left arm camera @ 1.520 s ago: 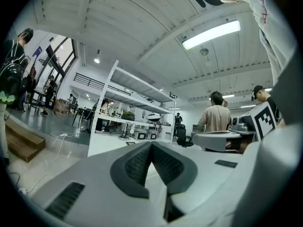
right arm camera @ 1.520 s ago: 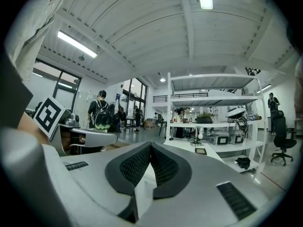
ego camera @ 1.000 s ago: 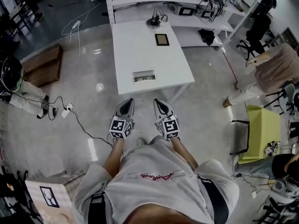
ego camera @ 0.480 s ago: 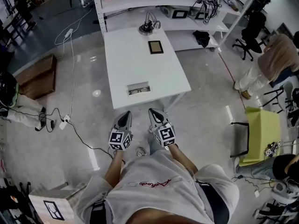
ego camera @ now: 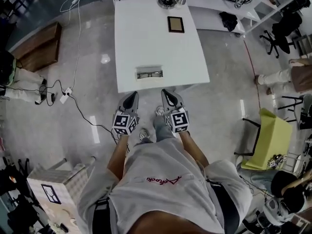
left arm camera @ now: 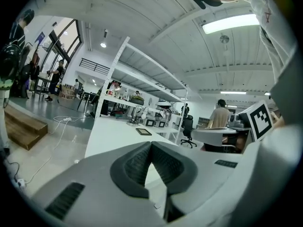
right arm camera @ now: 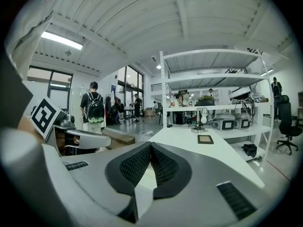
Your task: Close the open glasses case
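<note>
Glasses case (ego camera: 149, 72): open, on the white counter (ego camera: 146, 28), near its front edge.
Left hand-held gripper (ego camera: 130, 100): jaws together, holding nothing, over the floor.
Right hand-held gripper (ego camera: 168, 97): jaws together, holding nothing, beside the left one.

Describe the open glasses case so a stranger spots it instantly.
Find the white table. Near its edge closest to the person lies the open glasses case. It is a long pale box with glasses inside, unlike the dark frame and lamp farther back.
</note>
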Available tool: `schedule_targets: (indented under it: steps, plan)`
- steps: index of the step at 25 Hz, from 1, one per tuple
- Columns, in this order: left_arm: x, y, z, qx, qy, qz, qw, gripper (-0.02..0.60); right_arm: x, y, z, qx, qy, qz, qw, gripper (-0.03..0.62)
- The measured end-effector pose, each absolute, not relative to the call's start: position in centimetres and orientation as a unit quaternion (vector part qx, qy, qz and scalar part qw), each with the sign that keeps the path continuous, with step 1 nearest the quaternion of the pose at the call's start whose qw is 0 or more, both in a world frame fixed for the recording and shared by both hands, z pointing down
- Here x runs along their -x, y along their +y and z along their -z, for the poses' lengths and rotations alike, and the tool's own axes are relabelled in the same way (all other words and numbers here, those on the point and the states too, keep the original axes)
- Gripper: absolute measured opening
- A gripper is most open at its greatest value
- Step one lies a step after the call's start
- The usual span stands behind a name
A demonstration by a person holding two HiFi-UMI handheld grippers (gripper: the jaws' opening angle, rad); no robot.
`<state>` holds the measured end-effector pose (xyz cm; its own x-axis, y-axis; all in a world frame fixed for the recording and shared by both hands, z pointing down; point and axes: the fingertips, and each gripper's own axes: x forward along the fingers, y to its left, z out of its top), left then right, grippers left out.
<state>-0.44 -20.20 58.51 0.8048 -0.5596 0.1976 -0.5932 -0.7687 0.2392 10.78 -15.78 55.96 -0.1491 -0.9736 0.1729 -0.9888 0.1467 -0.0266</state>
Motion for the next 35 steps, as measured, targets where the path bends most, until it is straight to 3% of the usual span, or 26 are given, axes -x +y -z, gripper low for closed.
schedule_targets:
  steps: [19, 35]
  plan:
    - [-3.9, -25.8, -61.8, -0.901, -0.379, -0.101, 0.186, 0.009, -14.6, -22.2, -60.0, -0.577, -0.804, -0.132, 0.064, 0.02]
    - [-3.6, -27.2, -63.8, -0.912, -0.331, -0.141, 0.198, 0.009, -14.3, -22.7, -64.2, -0.615, -0.761, -0.192, 0.07, 0.021]
